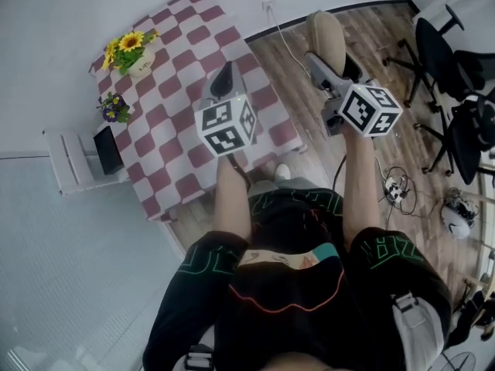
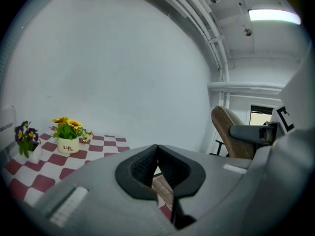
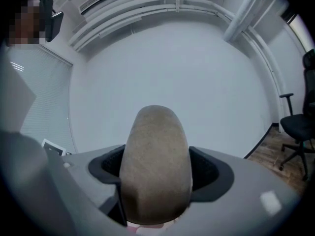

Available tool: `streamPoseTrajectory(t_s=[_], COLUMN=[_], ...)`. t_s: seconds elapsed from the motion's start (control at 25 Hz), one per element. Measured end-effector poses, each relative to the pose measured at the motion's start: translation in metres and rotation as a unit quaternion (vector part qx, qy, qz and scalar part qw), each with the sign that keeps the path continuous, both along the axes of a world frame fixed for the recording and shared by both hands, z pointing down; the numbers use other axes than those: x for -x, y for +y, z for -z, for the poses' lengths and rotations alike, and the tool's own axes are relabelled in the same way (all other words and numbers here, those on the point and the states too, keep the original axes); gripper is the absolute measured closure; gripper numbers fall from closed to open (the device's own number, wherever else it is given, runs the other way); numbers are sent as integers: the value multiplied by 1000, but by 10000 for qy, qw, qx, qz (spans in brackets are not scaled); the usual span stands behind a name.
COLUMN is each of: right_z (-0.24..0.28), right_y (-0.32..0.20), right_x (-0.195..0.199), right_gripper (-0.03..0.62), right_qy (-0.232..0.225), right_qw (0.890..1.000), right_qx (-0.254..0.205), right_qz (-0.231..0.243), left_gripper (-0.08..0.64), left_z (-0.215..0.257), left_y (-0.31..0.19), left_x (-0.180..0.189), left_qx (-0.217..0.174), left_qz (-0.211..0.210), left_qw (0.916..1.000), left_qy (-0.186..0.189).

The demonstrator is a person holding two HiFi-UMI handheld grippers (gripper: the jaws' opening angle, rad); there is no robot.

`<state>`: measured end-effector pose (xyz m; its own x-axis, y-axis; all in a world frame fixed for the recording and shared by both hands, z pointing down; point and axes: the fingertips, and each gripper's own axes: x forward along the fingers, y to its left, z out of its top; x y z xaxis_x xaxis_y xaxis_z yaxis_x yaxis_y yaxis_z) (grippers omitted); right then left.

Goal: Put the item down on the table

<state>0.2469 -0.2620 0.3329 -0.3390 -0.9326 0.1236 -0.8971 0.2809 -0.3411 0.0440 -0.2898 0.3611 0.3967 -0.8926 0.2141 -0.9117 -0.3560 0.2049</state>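
A tan, oval, padded item (image 1: 326, 39) stands upright between the jaws of my right gripper (image 1: 331, 62), which is shut on it. It hangs over the wooden floor, to the right of the table (image 1: 174, 141) with its red-and-white checked cloth. In the right gripper view the item (image 3: 156, 151) fills the middle and hides the gap of that gripper (image 3: 156, 173). My left gripper (image 1: 223, 81) is shut with nothing in it and hangs over the table's right part. In the left gripper view its pads meet (image 2: 157, 154), and the item (image 2: 226, 131) shows at the right.
A sunflower pot (image 1: 133, 52) and a small purple flower pot (image 1: 113, 108) stand at the table's far left end. A white rack with a dark tablet (image 1: 107, 150) stands beside the table. Black office chairs (image 1: 452, 68) and floor cables (image 1: 394, 188) are at the right.
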Motion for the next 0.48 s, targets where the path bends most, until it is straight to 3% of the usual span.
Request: streamPoseTrajectory(t_s=[0.28,0.48], right_z=[3,-21], right_y=[-39,-65], right_x=[14,54], right_gripper=[206,206], right_qy=[60,7], right_qw=[9986,9953], right_qx=[-25,214], right_qz=[516,947], left_gripper=[551,551], left_z=[-6,-31], left_y=[-6,-16], left_x=[36,77], left_qx=[59,336], left_qz=[717,1202], left_qw=[9974,9922], left_qy=[-45,-58])
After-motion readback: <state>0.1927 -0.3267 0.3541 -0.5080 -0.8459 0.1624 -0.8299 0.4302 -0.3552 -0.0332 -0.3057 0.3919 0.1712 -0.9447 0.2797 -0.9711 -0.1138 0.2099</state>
